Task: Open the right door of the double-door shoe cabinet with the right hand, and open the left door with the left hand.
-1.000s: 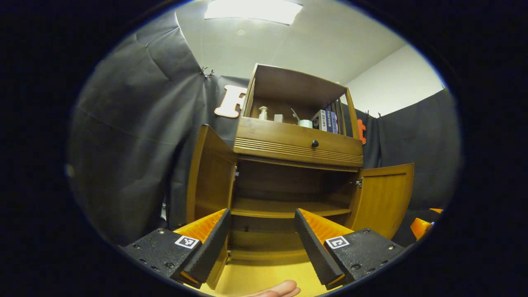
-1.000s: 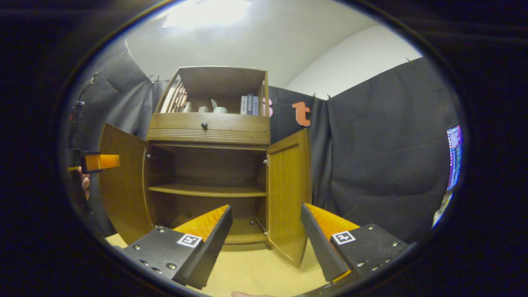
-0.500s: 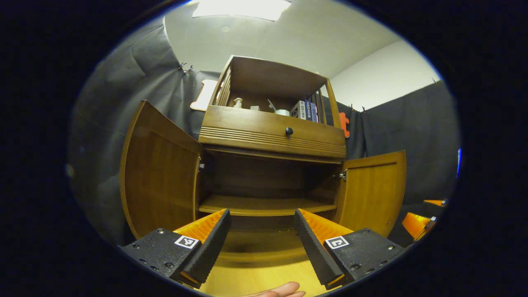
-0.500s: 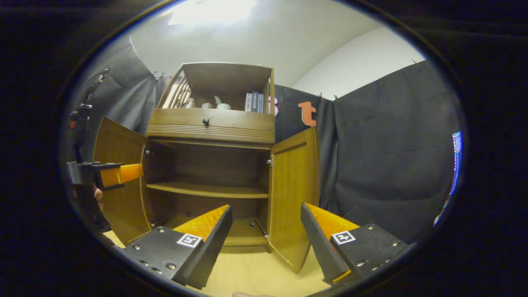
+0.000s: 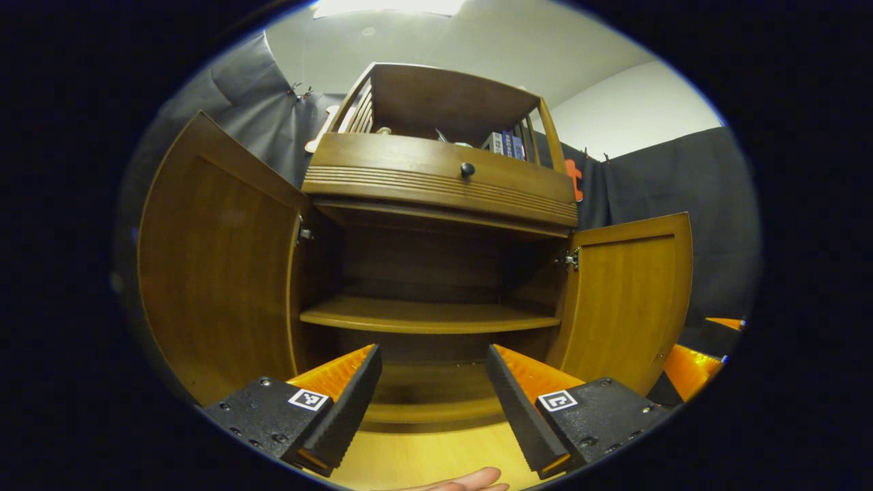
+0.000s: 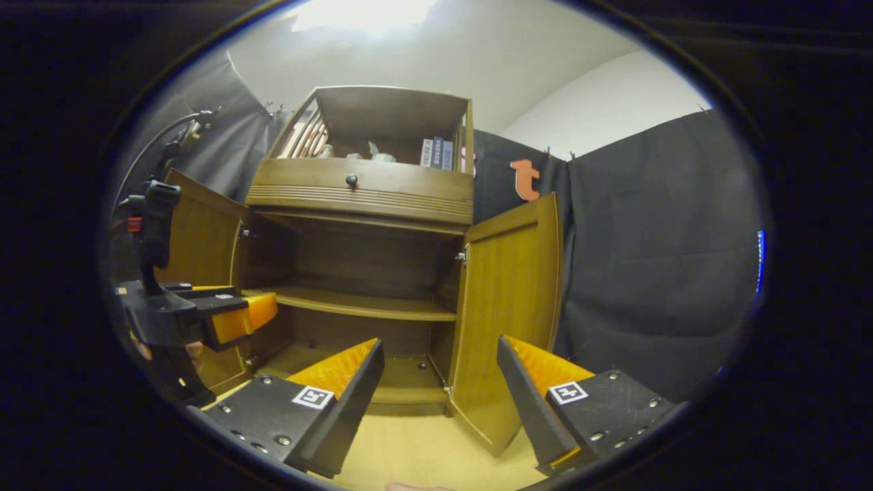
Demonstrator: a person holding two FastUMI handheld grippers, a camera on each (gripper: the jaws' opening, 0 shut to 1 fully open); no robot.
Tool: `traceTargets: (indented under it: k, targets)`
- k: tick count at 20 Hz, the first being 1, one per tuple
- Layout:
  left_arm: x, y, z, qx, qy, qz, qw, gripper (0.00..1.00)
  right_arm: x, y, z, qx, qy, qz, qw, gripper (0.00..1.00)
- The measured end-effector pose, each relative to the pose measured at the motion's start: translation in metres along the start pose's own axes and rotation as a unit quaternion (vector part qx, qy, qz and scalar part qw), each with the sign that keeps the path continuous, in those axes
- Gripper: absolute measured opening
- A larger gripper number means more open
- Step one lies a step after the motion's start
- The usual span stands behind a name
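The left gripper [image 5: 431, 395] is held with its fingers spread wide and nothing between them, pointed at the open lower bay of the shoe cabinet [image 5: 436, 191]. The right gripper [image 6: 440, 395] is likewise spread wide and empty, aimed at the cabinet's right side. In the right gripper view the left gripper [image 6: 262, 308] is seen low at the cabinet's left, just in front of the left door [image 6: 198, 239], with part of a hand below its body.

Both doors of the cabinet are swung outward. In the left gripper view the left door [image 5: 218, 259] is opened far to the cabinet's left and the right door [image 5: 631, 293] stands out to its right; the right door [image 6: 508, 300] is seen at an angle in the right gripper view. Inside the cabinet a single bare shelf [image 5: 426, 317] is crossed from side to side. Above the doors a drawer with a dark knob [image 5: 467, 168] is fitted, and over it an open top compartment holds books [image 6: 436, 153] and small items too small to tell.

The cabinet is set on a pale wooden floor [image 5: 423, 457]. Behind and beside the cabinet black cloth [image 6: 648, 252] is hung as the booth's wall, and above the cabinet a white ceiling with a lit panel [image 6: 361, 13] is seen.
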State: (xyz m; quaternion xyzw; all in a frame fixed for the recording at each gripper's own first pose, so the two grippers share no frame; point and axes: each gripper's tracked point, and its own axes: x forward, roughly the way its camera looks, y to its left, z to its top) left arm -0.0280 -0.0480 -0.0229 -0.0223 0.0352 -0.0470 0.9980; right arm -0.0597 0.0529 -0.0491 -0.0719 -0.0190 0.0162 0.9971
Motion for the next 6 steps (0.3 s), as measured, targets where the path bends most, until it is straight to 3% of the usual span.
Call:
traceTargets:
  k: [2, 4, 6]
  targets:
    - [0.005, -0.010, -0.014, 0.007, 0.016, -0.001, 1.000, 0.96, -0.002, 0.006, -0.011, 0.000, 0.005, 0.012, 1.000, 1.00]
    - [0.006, -0.020, -0.028, 0.007, 0.036, 0.002, 0.999, 0.92, -0.005, 0.010, -0.017, 0.019, 0.006, 0.019, 1.000, 0.95]
    - [0.004, -0.033, -0.039, 0.010, 0.050, -0.002, 0.999, 0.96, -0.006, 0.009, -0.022, 0.031, 0.010, 0.018, 0.999, 0.99]
